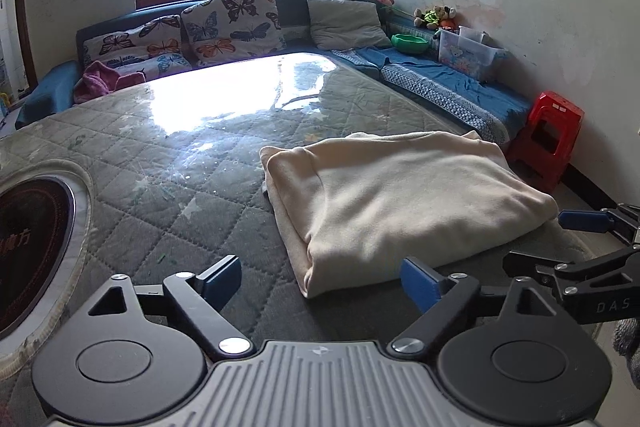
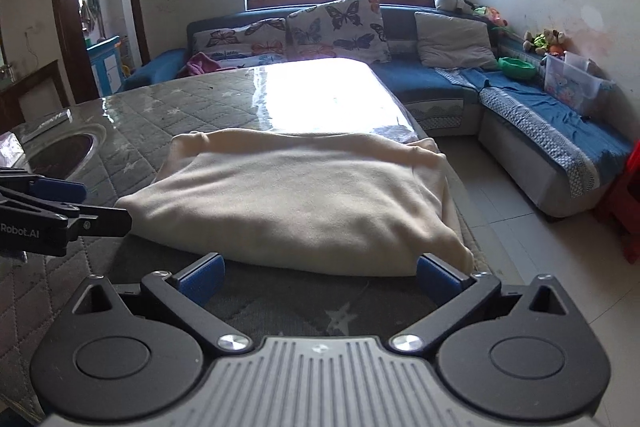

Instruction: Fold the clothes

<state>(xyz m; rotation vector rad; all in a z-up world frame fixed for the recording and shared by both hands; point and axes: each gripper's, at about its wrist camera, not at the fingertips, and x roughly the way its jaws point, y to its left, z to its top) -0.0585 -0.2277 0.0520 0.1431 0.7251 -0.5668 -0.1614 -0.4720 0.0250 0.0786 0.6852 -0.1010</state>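
Note:
A cream garment [image 1: 400, 195] lies folded into a thick rectangle on the grey quilted table cover [image 1: 160, 187]. My left gripper [image 1: 322, 279] stands open at the garment's near left corner; that corner reaches between the blue pads [image 1: 222, 277] without touching them. In the right wrist view the same garment [image 2: 296, 195] fills the middle. My right gripper [image 2: 320, 275] is open just in front of its near edge, with nothing between the fingers. Each gripper shows in the other's view: the right gripper [image 1: 552, 241] at the garment's right side, the left gripper [image 2: 92, 205] at its left side, both open.
A round dark cooktop [image 1: 32, 251] is set into the table at the left. The table's right edge [image 2: 460, 211] drops to a tiled floor [image 2: 540, 247]. A blue corner sofa [image 2: 540, 147] with butterfly cushions [image 1: 232, 23] runs behind. A red stool [image 1: 548, 135] stands at the right.

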